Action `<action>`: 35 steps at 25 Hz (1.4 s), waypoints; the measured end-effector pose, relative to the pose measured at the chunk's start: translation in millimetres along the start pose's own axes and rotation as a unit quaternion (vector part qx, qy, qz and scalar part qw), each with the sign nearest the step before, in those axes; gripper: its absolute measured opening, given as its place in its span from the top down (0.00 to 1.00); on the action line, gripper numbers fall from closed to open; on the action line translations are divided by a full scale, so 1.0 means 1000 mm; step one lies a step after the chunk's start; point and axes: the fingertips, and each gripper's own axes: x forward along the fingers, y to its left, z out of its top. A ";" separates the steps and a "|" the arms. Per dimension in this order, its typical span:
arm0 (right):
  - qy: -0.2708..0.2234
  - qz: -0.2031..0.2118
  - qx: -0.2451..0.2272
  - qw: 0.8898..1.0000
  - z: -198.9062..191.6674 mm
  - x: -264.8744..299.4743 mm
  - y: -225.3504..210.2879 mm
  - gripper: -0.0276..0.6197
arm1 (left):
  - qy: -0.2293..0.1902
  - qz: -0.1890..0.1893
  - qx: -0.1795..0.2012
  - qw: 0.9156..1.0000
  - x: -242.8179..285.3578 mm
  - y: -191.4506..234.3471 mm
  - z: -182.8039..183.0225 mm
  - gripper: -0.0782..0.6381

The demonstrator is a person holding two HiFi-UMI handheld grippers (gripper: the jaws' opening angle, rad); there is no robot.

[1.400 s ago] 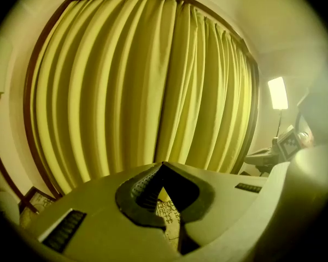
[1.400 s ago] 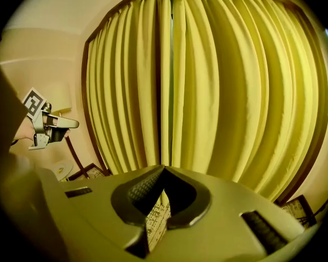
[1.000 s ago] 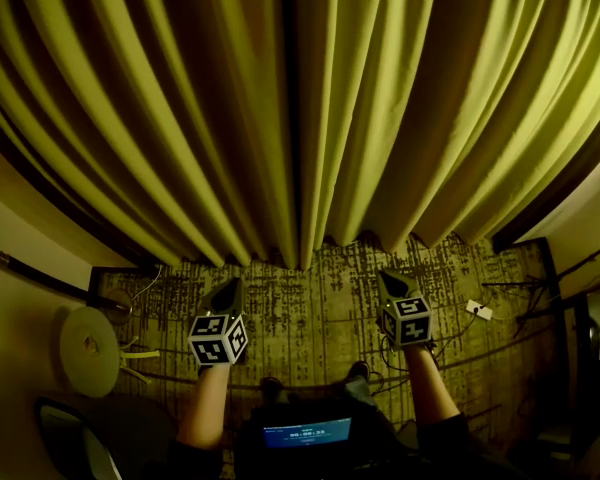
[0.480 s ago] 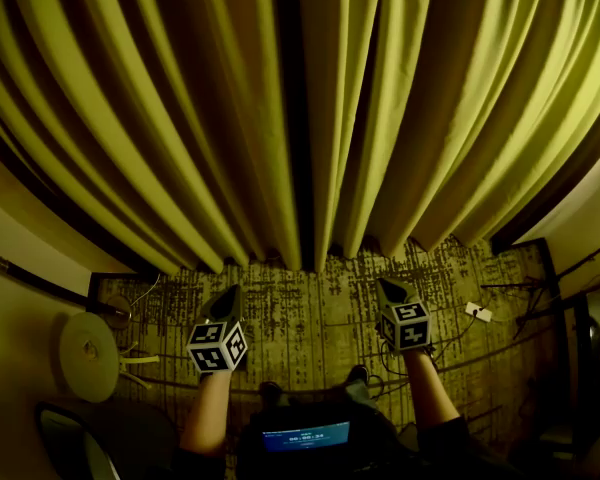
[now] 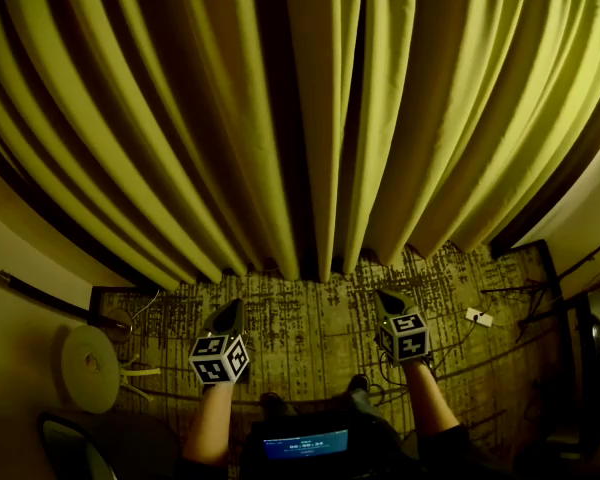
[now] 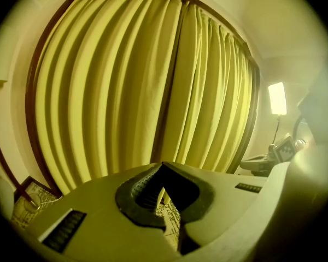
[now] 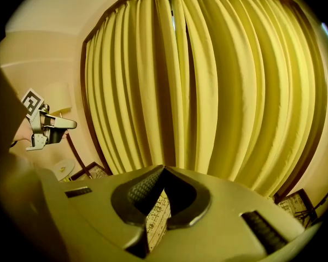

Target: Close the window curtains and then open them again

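Two yellow-green pleated curtains hang drawn together across the window. The left curtain (image 5: 150, 118) and the right curtain (image 5: 460, 108) meet at a dark seam near the middle, and both reach down to the patterned carpet (image 5: 310, 313). My left gripper (image 5: 228, 314) is held low over the carpet, shut and empty, well short of the fabric. My right gripper (image 5: 388, 299) is beside it, also shut with nothing in it. In the left gripper view the curtains (image 6: 147, 86) fill the window frame ahead; the right gripper view shows the same curtains (image 7: 208, 81).
A round white disc (image 5: 88, 366) and some cables lie on the floor at the left. A white adapter (image 5: 478, 317) with cords lies at the right. A lit lamp (image 6: 277, 98) stands right of the window. A screen (image 5: 302, 443) glows at my waist.
The head view has tilted a little, so the curtain hems and both grippers sit slightly lower in the picture. Neither gripper has moved relative to the carpet, and both stay shut.
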 end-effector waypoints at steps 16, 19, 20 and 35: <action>-0.018 0.065 -0.028 0.997 0.009 -0.002 -0.059 0.94 | -0.009 0.024 -0.015 1.000 0.029 -0.085 -0.005 0.89; -0.024 0.077 -0.024 0.996 0.015 0.008 -0.057 0.94 | -0.002 0.023 -0.006 1.000 0.034 -0.089 -0.002 0.89; -0.025 0.081 -0.024 0.996 0.019 0.011 -0.052 0.94 | -0.002 0.023 -0.003 1.000 0.037 -0.087 0.001 0.89; -0.185 0.061 -0.126 0.973 0.257 0.079 0.019 0.46 | -0.037 -0.045 0.038 0.998 0.101 -0.024 0.108 0.89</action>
